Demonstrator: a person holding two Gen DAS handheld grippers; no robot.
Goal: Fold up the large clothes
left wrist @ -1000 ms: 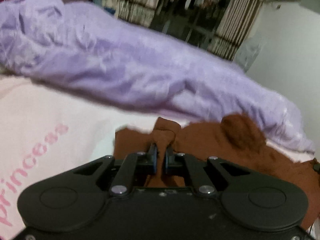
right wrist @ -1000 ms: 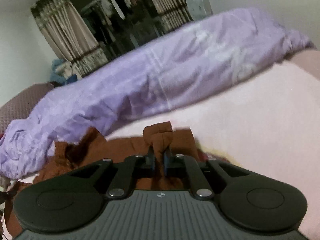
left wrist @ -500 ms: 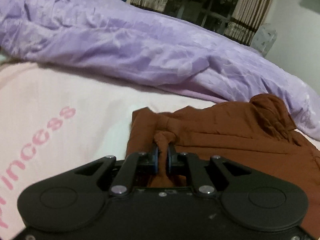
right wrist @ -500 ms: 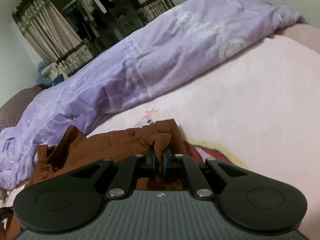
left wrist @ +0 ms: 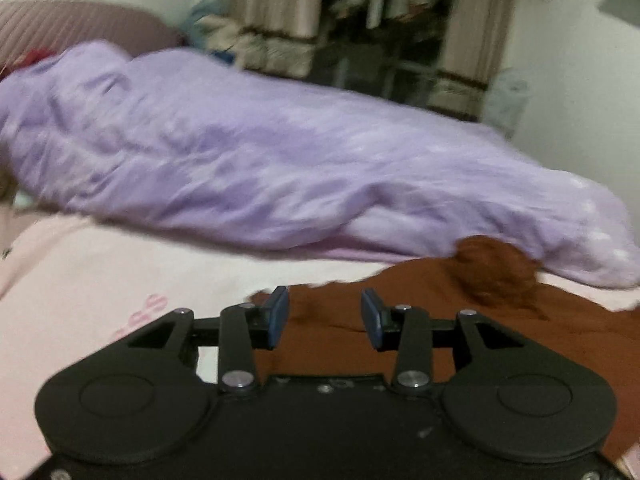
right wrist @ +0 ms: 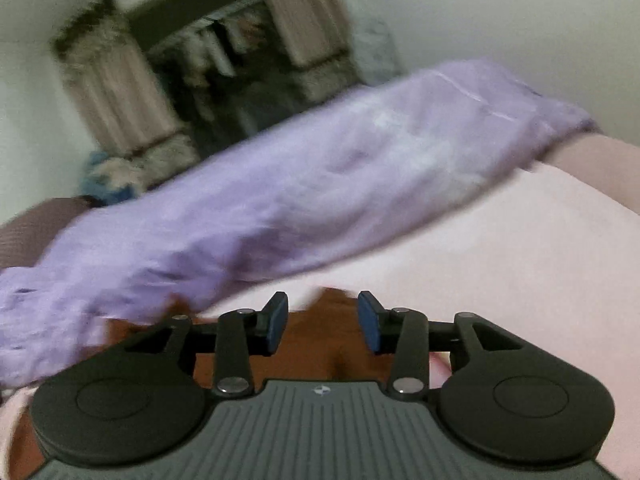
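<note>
The brown garment lies on the pink bedsheet of the bed, close in front of both grippers. In the left wrist view it spreads flat from below the left gripper out to the right edge of the picture, and a rumpled lump of its cloth rises at its far side, right against the purple blanket. The left gripper's fingers stand apart and are opening; the brown cloth shows in the gap between them, but the blue pads do not press on it.

In the right wrist view the same garment shows under and between the fingers of the right gripper, with its far edge just past the fingertips and more brown cloth running off to the lower left. These fingers are also apart and opening, with the pads clear of the cloth.

The purple blanket lies bunched in a long roll across the bed behind the garment. Pink lettering on the sheet shows just left of the left gripper, too blurred to read. Beyond the bed stand striped curtains and an open wardrobe with hanging clothes. Both views are blurred.
</note>
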